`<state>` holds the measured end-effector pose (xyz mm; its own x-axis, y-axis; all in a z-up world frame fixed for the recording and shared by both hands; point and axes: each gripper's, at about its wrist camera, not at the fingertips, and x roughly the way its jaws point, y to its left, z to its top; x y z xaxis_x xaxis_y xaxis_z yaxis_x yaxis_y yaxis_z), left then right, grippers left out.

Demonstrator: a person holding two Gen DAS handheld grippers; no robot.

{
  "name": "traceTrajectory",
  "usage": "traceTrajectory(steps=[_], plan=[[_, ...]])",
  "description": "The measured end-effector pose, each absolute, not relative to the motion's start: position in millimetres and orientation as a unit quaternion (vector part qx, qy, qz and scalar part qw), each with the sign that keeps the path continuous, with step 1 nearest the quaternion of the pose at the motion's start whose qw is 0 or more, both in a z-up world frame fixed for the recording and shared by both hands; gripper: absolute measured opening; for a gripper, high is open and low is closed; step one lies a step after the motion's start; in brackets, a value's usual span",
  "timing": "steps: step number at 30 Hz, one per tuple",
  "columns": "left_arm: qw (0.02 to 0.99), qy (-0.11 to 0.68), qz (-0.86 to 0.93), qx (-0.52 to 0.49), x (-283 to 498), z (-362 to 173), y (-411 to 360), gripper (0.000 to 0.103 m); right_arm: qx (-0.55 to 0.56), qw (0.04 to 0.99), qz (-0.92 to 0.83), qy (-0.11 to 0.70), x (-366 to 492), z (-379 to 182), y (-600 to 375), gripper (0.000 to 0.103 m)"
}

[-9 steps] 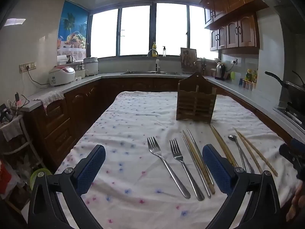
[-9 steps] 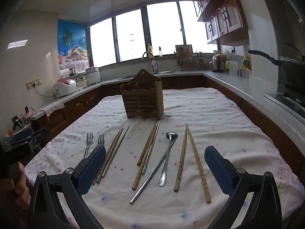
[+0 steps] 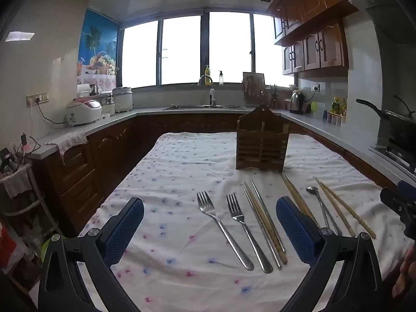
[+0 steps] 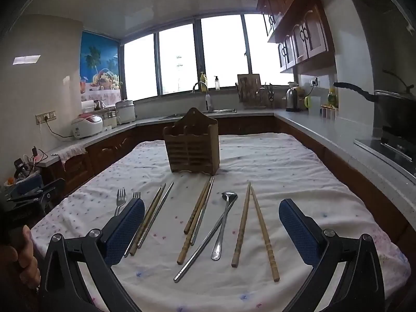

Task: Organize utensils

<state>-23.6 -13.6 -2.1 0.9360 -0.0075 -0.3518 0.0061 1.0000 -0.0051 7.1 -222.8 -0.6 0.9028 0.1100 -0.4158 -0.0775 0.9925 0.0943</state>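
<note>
Both claws hang wide open and empty over the near edge of the tablecloth (image 4: pixel 286 161), the left gripper (image 3: pixel 209 223) just short of two forks (image 3: pixel 226 228), the right gripper (image 4: pixel 212 223) before chopsticks (image 4: pixel 240 223) and a spoon (image 4: pixel 225 218), the wooden holder (image 4: pixel 192 150) farther off.

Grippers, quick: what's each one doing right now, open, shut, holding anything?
Left hand-held gripper: open, holding nothing, above the forks.
Right hand-held gripper: open, holding nothing, above the chopsticks and spoon.

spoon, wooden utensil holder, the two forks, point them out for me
spoon (image 4: pixel 229 197), right wrist view, on its bowl
wooden utensil holder (image 4: pixel 192 153), right wrist view, on its slatted front
two forks (image 3: pixel 206 202), left wrist view, on the left fork's tines
</note>
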Motion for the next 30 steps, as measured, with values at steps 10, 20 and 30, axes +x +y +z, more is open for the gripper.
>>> traceTrajectory(steps=[10, 20, 30], plan=[[0.985, 0.175, -0.002, -0.002, -29.7, 4.6, -14.2, 0.102, 0.041, 0.979, 0.041, 0.195, 1.2, 4.3, -231.1, 0.103], [0.986, 0.166, -0.004, -0.005, -31.3, 5.5, -14.3, 0.102, 0.04, 0.98, 0.044, 0.191, 1.9, 7.0, -228.2, 0.103], [0.986, 0.164, -0.006, -0.008, -31.5, 4.8, -12.4, 0.102, 0.041, 0.979, 0.045, 0.193, 2.8, 5.7, -227.6, 0.103]])
